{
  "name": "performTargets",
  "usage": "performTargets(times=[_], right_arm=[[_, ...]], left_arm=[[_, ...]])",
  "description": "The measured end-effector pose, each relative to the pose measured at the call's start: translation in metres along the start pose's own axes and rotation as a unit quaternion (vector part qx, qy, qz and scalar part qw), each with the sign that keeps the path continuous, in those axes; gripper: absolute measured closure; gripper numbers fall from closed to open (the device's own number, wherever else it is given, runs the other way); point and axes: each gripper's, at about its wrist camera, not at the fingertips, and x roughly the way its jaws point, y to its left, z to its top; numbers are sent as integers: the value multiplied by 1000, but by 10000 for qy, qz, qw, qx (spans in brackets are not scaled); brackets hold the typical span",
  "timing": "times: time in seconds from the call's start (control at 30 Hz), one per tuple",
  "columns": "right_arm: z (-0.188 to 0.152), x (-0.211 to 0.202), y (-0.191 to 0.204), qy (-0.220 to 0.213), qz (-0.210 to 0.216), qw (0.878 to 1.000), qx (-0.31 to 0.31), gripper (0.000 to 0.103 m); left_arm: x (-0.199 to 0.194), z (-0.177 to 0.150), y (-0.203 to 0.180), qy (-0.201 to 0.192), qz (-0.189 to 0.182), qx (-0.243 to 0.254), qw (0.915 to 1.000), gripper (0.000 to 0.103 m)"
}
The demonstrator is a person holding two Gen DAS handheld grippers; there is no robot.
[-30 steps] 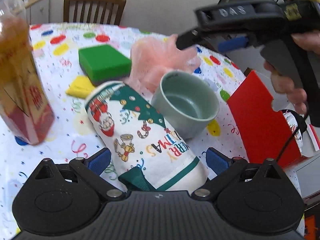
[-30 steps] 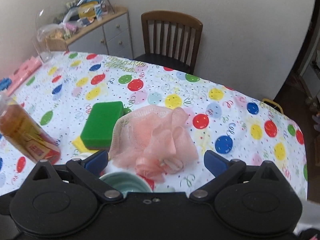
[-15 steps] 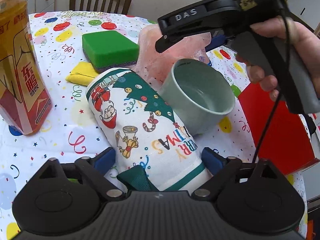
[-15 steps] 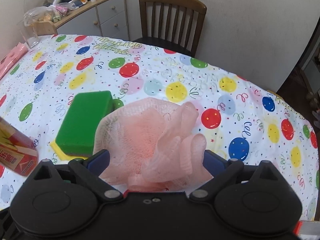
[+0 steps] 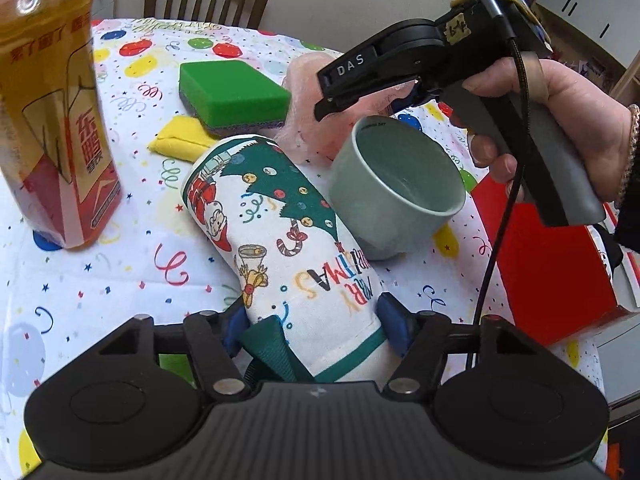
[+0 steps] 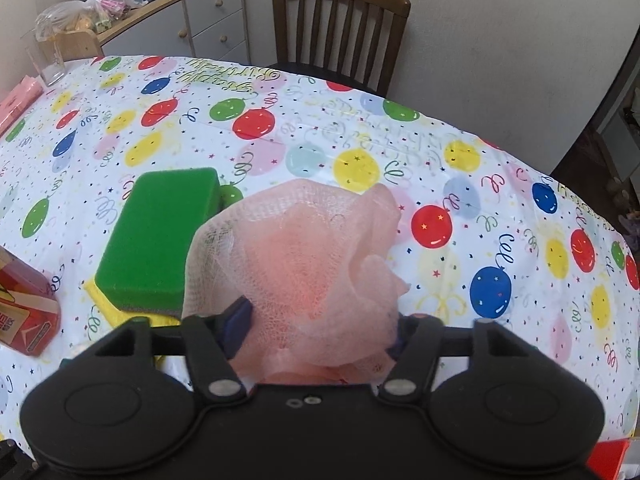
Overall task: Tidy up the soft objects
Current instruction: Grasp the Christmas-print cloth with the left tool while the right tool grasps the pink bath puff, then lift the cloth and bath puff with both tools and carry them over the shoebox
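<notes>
The left gripper [image 5: 312, 320] pinches a rolled Christmas towel [image 5: 288, 240] while the right gripper [image 6: 320, 332] squeezes a pink mesh loofah [image 6: 304, 264], which should lift gently to avoid snagging.

Wooden chair [image 6: 340, 28] against pale wall [image 6: 500, 40]; grey drawer cabinet [image 6: 200, 28] left.

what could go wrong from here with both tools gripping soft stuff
1. The left tool pinches only the near end of the rolled Christmas-print cloth; lifted, the roll may sag or swing into the grey-green round bowl touching it.
2. The right tool holds loose folds of the pink mesh bath puff, which might slip or unravel.
3. The tall amber drink bottle stands close and could be knocked.
</notes>
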Motion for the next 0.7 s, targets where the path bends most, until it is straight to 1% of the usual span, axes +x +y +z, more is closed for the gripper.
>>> performTargets(times=[0.07,0.1,0.17,0.2,0.27,0.43,0.57,0.7], right_arm=[[0,-2,0,-19,-39,10000,1,54],[0,-4,0,-38,-48,10000,2,56],[-1,-8,0,-95,-77,9999,8,66],[-1,-11,0,-128,-83,9999,18,68],[-1,-16,-1,-187,-112,9997,50,76],[-5,-32,-7,-368,-107,9989,264,82],[-9,-51,-14,-573,-68,9974,425,84],[-13,-72,-22,-772,36,9953,589,85]], left_arm=[[-1,-1,2,26,-33,-30,10000,39],[-3,-2,3,24,-45,-39,10000,41],[-5,-3,4,17,-43,-71,10000,45],[-6,-4,5,14,-38,-86,10000,47],[-8,-4,6,-12,-12,-83,10000,49],[-15,-6,7,-78,37,-74,9999,58],[-22,-8,7,-155,93,-38,9998,66],[-29,-8,5,-235,124,1,9996,71]])
